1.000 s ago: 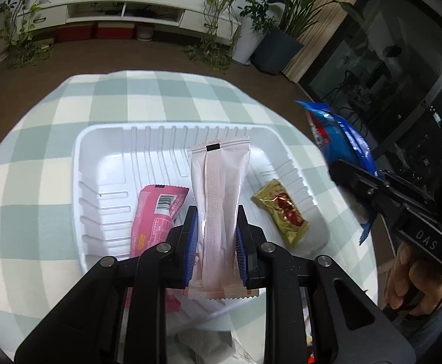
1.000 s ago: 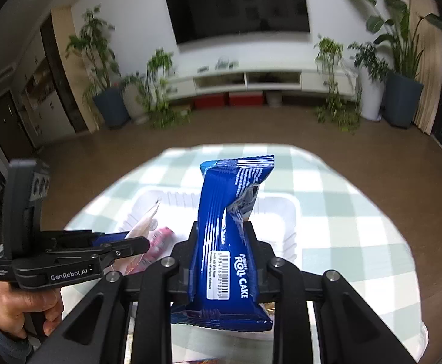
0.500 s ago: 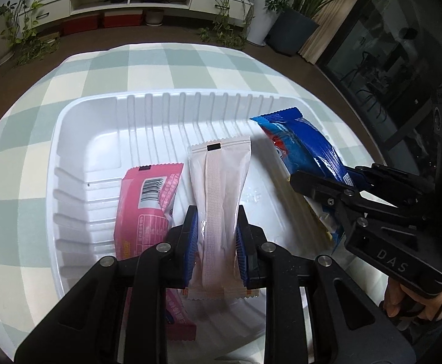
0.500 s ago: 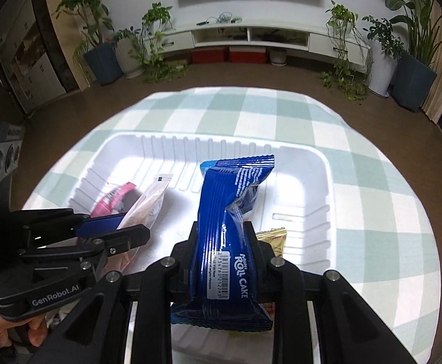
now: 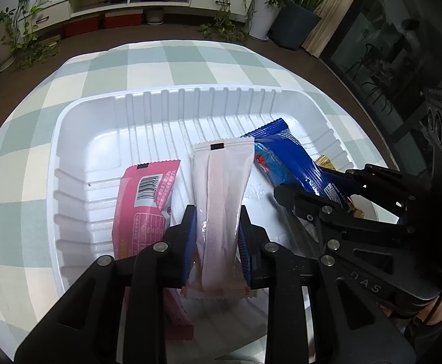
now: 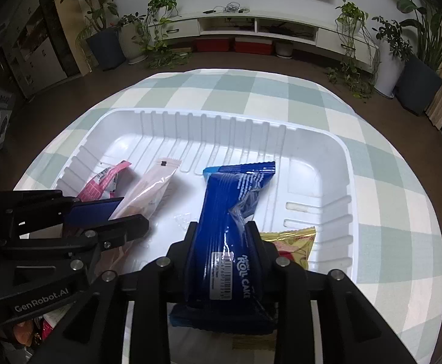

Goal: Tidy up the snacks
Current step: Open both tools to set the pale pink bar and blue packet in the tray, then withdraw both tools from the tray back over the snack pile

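A white ribbed tray [image 5: 160, 94] [image 6: 342, 151] sits on the checked cloth. A pink packet [image 5: 148, 200] [image 6: 99, 182] lies in its left part, a gold packet [image 5: 324, 162] [image 6: 293, 239] in its right. My left gripper [image 5: 216, 212] [image 6: 105, 209] hangs low over the tray floor. Its jaws are opening, but the pads still touch a pale pink packet [image 5: 221, 182] [image 6: 154, 185] standing between them. My right gripper [image 6: 221, 226] [image 5: 324, 182] is beside it, jaws also opening. A blue roll cake packet [image 6: 230, 200] [image 5: 284, 157] still fills its gap.
The green and white checked tablecloth [image 5: 24, 151] surrounds the tray. Its edge drops to a brown floor. Potted plants [image 6: 105, 30] and a low white cabinet [image 6: 251, 27] stand far behind. A hand [image 5: 427, 315] grips the right tool. More snack wrappers [image 6: 45, 324] show at the lower left.
Both grippers have come down into the tray with their packets, the blue packet now beside the pale one. Each pair of jaws stands slightly wider than before.
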A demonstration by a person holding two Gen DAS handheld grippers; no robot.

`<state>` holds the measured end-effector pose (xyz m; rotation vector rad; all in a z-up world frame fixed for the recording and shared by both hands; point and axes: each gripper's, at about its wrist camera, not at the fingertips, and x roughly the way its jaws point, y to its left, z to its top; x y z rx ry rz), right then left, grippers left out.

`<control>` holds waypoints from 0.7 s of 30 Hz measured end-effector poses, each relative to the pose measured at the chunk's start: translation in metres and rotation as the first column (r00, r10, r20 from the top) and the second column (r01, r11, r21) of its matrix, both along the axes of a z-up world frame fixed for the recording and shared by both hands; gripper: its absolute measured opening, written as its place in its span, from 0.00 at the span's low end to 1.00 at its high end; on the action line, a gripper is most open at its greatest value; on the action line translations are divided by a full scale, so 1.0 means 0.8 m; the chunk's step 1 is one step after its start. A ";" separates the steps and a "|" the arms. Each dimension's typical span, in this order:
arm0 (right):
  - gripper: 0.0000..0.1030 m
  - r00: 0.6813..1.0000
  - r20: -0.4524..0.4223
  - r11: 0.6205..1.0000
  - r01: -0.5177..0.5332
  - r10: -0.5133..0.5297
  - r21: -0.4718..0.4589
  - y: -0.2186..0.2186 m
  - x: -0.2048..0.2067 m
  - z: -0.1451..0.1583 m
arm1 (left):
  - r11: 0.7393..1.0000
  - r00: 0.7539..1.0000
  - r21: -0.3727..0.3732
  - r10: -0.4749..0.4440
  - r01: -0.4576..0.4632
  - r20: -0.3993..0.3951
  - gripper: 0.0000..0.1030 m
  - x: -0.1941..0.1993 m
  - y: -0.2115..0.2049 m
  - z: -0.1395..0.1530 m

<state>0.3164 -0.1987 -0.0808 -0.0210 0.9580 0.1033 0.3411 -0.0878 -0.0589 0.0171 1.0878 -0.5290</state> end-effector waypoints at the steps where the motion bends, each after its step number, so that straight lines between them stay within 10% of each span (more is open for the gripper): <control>1: 0.38 1.000 0.004 1.000 0.001 -0.001 -0.005 0.001 -0.001 0.001 | 1.000 1.000 0.009 0.003 -0.003 0.006 0.35 -0.001 0.000 0.002; 12: 0.47 0.998 0.065 0.999 0.014 -0.012 -0.030 -0.003 -0.021 0.040 | 1.000 0.998 -0.024 0.013 -0.012 0.058 0.50 -0.024 0.013 0.039; 17: 0.72 0.990 0.144 0.999 0.002 -0.009 0.049 -0.012 -0.057 0.091 | 0.997 0.991 -0.073 0.022 -0.013 0.129 0.87 -0.063 0.040 0.086; 21: 0.81 0.976 0.216 0.992 0.000 -0.028 0.129 -0.023 -0.104 0.129 | 0.993 0.985 -0.115 0.048 -0.029 0.165 0.97 -0.104 0.072 0.111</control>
